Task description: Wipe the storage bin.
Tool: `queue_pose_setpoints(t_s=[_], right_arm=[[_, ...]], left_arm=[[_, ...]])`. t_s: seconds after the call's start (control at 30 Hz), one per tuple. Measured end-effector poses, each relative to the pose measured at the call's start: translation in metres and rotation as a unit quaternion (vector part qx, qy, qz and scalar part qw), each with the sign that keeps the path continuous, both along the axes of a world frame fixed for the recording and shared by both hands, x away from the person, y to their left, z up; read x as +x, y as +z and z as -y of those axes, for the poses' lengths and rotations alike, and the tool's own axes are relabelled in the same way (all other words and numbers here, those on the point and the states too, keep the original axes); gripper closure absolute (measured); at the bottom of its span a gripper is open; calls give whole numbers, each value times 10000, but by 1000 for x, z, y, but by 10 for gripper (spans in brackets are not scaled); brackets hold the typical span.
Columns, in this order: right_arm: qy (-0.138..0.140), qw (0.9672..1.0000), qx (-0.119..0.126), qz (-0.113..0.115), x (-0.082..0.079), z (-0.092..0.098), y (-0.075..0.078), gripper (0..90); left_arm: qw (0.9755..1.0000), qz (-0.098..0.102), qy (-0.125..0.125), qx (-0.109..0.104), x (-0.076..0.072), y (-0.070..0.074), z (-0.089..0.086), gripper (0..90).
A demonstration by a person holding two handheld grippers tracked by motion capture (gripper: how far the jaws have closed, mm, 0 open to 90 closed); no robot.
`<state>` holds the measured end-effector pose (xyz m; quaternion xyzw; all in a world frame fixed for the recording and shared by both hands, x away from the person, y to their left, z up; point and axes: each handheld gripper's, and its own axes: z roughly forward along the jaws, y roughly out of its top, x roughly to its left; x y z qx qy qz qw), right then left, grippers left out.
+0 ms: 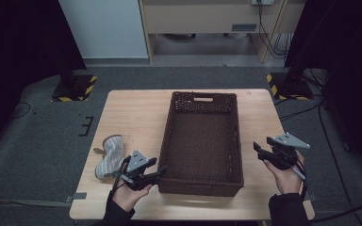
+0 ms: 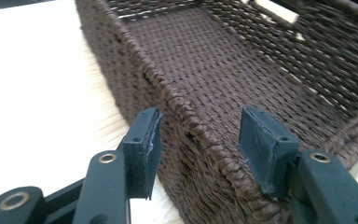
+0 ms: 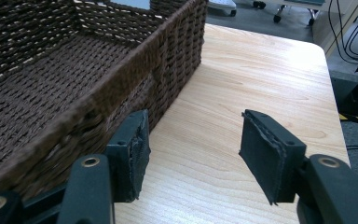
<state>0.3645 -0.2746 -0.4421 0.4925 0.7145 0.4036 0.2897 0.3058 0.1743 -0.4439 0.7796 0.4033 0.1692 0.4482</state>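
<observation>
From above, your left gripper (image 1: 156, 173) at the wicker basket's (image 1: 202, 141) near-left corner, right gripper (image 1: 260, 151) just right of it, left gripper view, jaws part-open astride the rim, pads clear, right gripper view, jaws part-open, empty, beside the basket wall over the table (image 3: 242, 93).

This looks like a lab or test room set up for recordings. A small wooden table (image 1: 132, 113) stands alone on grey carpet (image 1: 37, 155), flanked by two dark stands whose bases (image 1: 74, 87) carry yellow-and-black hazard tape. Loose cables (image 1: 330, 141) run across the floor. Behind it, pale wooden furniture (image 1: 207, 19) with a wall socket (image 1: 262, 2) and hanging cords lines the wall, beside a plain white panel (image 1: 103, 28). Castor wheels (image 3: 276, 18) show in the right gripper view.
</observation>
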Motion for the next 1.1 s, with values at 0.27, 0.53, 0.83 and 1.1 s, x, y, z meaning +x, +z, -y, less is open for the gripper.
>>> queue_pose_setpoints(t_s=[0.27, 0.53, 0.83, 1.1], right_arm=[[12, 10000, 8, -6, 0, -1, 0, 424], [22, 10000, 52, 11, 0, -2, 1, 432], [60, 9999, 96, 29, 1, -2, 2, 439], [50, 9997, 188, 163, 4, -1, 8, 447]], left_arm=[[9997, -60, 242, -54, 9, 0, -20, 508], [9988, -82, 463, -108, 17, 0, -35, 559], [9979, -89, 629, -92, 23, 1, -43, 634], [9961, -200, 829, -218, 37, 1, -55, 677]])
